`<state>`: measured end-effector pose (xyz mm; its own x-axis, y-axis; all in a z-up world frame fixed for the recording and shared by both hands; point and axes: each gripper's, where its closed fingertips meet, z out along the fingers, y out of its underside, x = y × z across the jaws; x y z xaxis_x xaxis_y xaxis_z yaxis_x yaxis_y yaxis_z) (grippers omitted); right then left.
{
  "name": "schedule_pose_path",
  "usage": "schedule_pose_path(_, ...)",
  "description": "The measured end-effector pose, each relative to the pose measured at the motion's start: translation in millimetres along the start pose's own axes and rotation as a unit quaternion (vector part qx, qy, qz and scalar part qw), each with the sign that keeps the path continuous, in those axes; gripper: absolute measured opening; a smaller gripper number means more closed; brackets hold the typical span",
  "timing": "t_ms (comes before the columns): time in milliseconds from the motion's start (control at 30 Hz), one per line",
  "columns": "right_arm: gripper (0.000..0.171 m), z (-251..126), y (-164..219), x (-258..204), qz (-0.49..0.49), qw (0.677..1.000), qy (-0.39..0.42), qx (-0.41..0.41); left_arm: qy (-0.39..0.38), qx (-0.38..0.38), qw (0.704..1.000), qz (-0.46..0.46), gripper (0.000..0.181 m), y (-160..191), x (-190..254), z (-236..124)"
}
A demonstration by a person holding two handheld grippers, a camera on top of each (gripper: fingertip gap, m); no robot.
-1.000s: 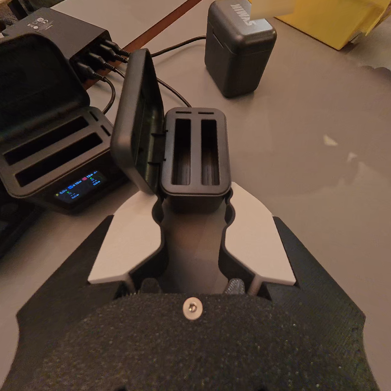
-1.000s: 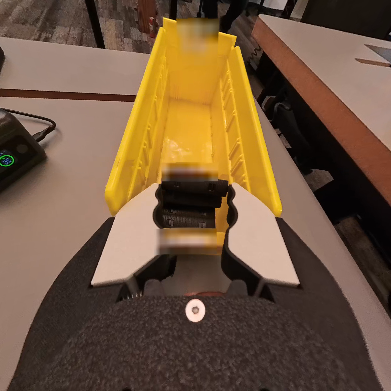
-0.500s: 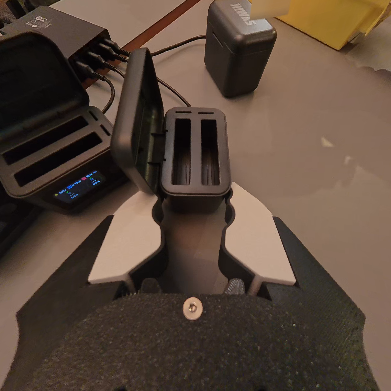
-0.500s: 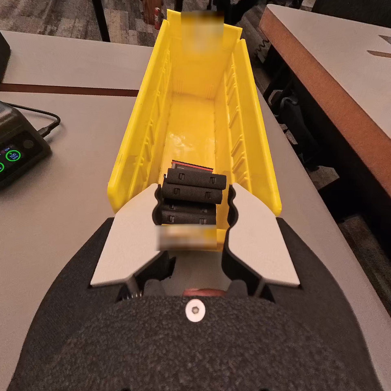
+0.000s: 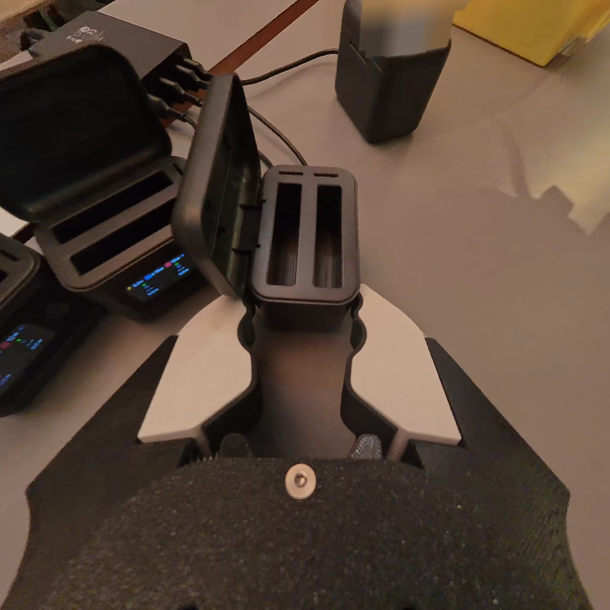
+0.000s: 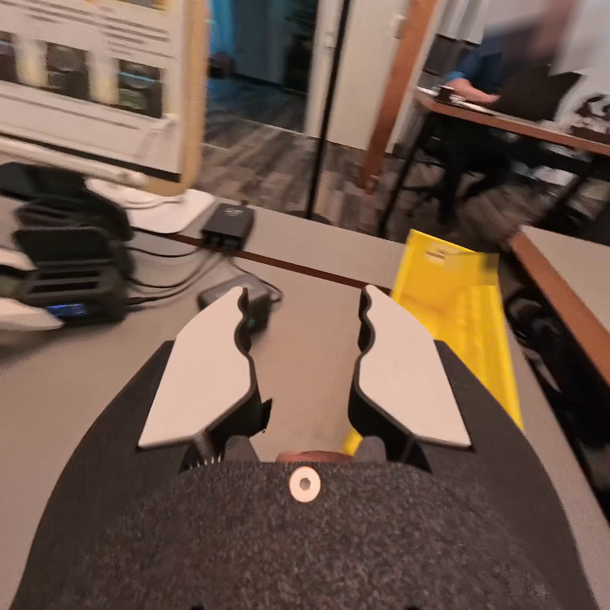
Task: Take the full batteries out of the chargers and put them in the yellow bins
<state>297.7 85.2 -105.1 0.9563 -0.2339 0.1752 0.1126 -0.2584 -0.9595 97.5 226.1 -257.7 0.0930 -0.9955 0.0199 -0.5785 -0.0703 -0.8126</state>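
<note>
Left gripper (image 5: 302,305) clamped on an open battery charger (image 5: 305,237) with both slots empty; right gripper (image 6: 303,308), jaws apart and holding nothing, above the table (image 6: 307,363) beside the yellow bin (image 6: 462,317).

Dim warm indoor light, right wrist view motion-blurred (background worst), wide-angle bending at edges
</note>
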Motion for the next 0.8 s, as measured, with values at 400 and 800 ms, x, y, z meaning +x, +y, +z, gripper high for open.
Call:
schedule_pose_path(400,0.089,90.7,58.7,-89.7,-0.153,0.948,-0.215,-0.177,-0.009,-0.013,0.998,0.056,0.054,0.2,-2.3,5.8)
schedule_pose_path(800,0.098,121.6,113.7,-73.7,-0.214,0.854,-0.273,-0.389,-0.048,-0.053,0.994,0.077,0.057,0.3,-10.7,8.4)
